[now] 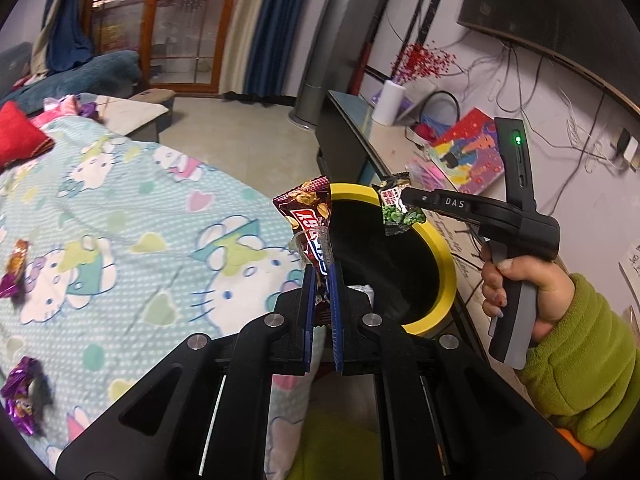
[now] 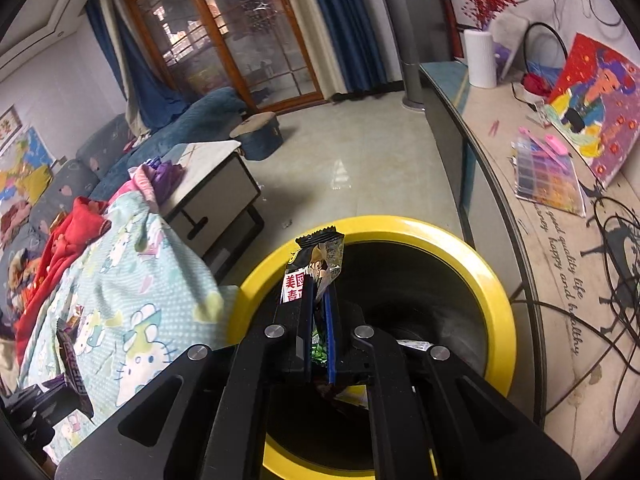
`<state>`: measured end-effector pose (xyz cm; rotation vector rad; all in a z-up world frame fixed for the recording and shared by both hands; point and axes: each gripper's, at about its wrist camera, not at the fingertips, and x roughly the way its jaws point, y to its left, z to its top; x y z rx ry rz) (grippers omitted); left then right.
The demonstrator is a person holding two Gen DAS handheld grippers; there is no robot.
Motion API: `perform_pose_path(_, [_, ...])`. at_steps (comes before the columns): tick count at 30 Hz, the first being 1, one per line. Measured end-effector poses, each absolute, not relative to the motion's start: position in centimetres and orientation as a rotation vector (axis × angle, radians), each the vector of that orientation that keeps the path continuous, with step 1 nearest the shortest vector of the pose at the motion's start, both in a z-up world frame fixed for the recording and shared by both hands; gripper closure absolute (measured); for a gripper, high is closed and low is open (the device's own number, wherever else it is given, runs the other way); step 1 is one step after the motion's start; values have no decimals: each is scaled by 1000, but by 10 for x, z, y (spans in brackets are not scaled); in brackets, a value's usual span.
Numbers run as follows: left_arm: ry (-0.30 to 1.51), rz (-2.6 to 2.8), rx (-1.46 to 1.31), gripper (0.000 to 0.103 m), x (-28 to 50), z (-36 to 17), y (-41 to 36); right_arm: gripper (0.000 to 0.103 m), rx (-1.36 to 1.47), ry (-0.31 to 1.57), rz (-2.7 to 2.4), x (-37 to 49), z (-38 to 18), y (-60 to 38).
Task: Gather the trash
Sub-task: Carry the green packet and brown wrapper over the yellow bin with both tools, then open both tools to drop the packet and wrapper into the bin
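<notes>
My left gripper [image 1: 322,276] is shut on a brown peanut-bar wrapper [image 1: 308,216], held at the left rim of the yellow-rimmed black bin [image 1: 442,248]. My right gripper [image 2: 318,300] is shut on a black-and-green pea snack packet [image 2: 320,258], held over the bin's opening [image 2: 492,280]. In the left wrist view the right gripper [image 1: 404,196] and its packet [image 1: 398,210] hang above the bin's far side. Some wrappers lie inside the bin [image 2: 414,346].
A Hello Kitty blanket [image 1: 140,220] lies left of the bin with purple wrappers [image 1: 22,396] and another wrapper [image 1: 16,268] on it. A wrapper [image 2: 74,368] shows at the blanket's near edge. A long side table [image 2: 560,240] with cables, a vase and a painting stands right.
</notes>
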<state>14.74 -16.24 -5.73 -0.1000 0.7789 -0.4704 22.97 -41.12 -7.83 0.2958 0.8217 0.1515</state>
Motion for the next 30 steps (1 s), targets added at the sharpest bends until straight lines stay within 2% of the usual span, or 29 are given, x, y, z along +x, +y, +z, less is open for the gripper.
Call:
perform_pose_path(20, [917,-580,-67,99,196,-97,-226,95,402,861,117,231,-92,-452])
perform_pose_path(22, [905,-591,-62,98,198,-96,-230,91,413,865,115,231,-94,-455])
perform_pose_path(23, [894,-591,-66,91,199,-95,-231,88,418,865,113,232,-94,-456])
perform_pose_path(24, [880,-589,-78,73,199,-93,-228,79,428,865,109,232,-95,-458])
perform_pose_path(25, [874,-583,-87,63,200,-92,-226,71,435,863,101,232,-95,-460])
perform_pose_path(26, [865,-579,-96,53,200,-90,-222,67,440,861,94,232,-95,-461])
perform_pose_path(28, [856,-566,-102,52,199,-88,-218,64,452,858,79,232,-96,-464])
perform_pose_path(30, [841,-547,-113,38,199,-84,-211,61,457,858,73,232,-96,-465])
